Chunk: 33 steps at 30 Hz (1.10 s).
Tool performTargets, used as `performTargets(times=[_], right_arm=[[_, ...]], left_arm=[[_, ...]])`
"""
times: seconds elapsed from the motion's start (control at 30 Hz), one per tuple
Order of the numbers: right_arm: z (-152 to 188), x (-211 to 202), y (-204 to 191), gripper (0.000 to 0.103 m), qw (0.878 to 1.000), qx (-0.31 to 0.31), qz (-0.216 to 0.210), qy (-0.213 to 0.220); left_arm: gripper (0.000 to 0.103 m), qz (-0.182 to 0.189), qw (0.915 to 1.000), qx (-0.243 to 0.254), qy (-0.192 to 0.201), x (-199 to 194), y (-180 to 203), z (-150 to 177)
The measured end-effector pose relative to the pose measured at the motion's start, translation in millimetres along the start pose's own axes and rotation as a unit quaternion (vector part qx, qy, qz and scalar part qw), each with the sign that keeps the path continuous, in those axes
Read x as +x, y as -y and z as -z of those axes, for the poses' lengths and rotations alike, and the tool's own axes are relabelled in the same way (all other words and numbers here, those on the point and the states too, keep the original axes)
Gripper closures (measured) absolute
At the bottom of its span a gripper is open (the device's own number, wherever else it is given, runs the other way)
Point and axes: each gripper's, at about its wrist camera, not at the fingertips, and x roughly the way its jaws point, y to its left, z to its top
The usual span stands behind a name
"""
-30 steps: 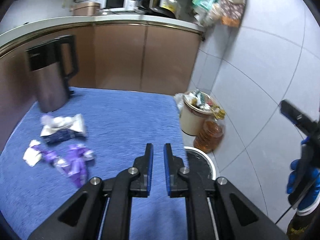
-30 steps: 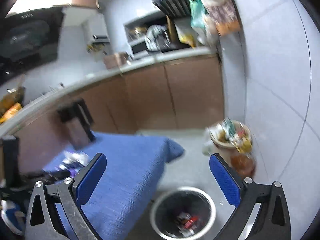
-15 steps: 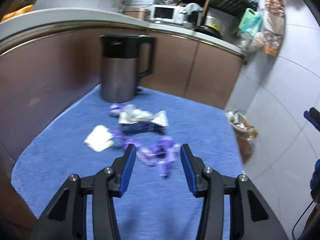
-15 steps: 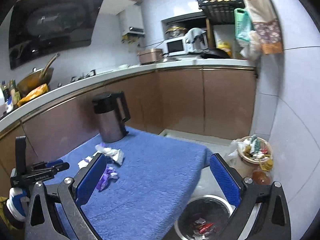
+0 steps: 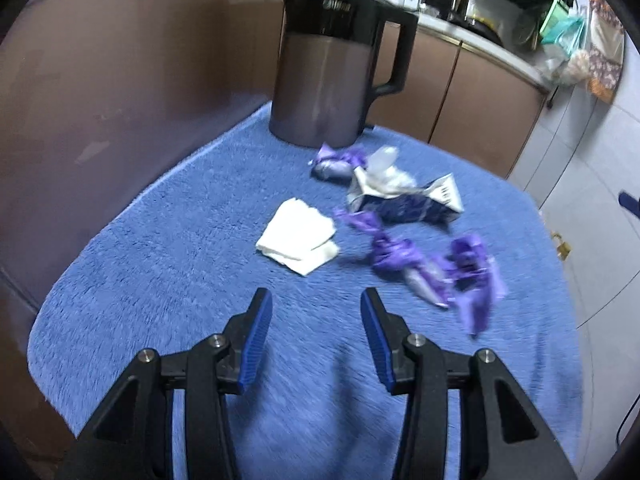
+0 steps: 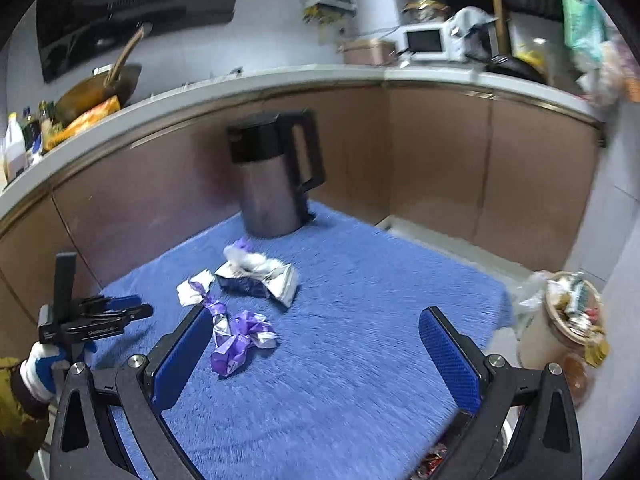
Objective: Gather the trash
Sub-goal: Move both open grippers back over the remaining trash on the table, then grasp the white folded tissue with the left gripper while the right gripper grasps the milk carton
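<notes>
Your left gripper (image 5: 316, 320) hangs over the near part of a blue cloth (image 5: 168, 264), its jaws opening with nothing between them. Your right gripper (image 6: 316, 344) is spread wide and empty above the same cloth.

The trash lies in a loose cluster toward the cloth's far side, just in front of a kettle (image 5: 332, 68) standing at the far edge. Nearest your left gripper, slightly ahead of its fingers, is a white tissue (image 5: 298, 236). Right of the tissue sit 2 crumpled purple wrappers (image 5: 436, 268), close together. Beyond them lies a torn dark-blue packet (image 5: 404, 196) with white paper bunched on top. Another purple wrapper (image 5: 334, 162) rests just beside the kettle's base.

In the right wrist view, a full bin (image 6: 568, 320) stands on the floor past the cloth's right edge.
</notes>
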Motion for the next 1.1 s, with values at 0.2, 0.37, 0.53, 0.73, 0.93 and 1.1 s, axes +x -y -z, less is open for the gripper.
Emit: performTargets(times=[0.2,0.37,0.53,0.73,0.93,1.1], right_arm=[[-17.1,89.7,-16.0,0.000,0.996,-0.051,-0.033,-0.063],[-23.0,155.1,-35.5,0.000,0.988,-0.104,-0.055,-0.105],[-24.5,211.6,-64.0,0.005,0.972,-0.181,-0.069,-0.136],[-16.4,254.2,-89.2,0.027,0.941,-0.278,-0.064,-0.181],[-8.3,274.4,-82.5,0.047,0.919,-0.309,-0.071,-0.234],[-12.0,265.2,-68.8,0.055,0.929,-0.281,-0.080,-0.227]], left_arm=[[0.050,0.001,0.9989,0.042,-0.018,38.0,-2.3,-17.8],[0.050,-0.013,0.9962,0.076,-0.039,68.8,-3.5,-31.7],[0.050,-0.012,0.9949,0.085,-0.052,89.4,-8.1,-39.8],[0.051,-0.004,0.9942,0.092,-0.055,95.8,-7.8,-46.4],[0.058,0.000,0.9940,0.096,-0.052,100.6,-5.9,-50.8],[0.079,0.001,0.9937,0.103,-0.044,100.7,0.0,-49.3]])
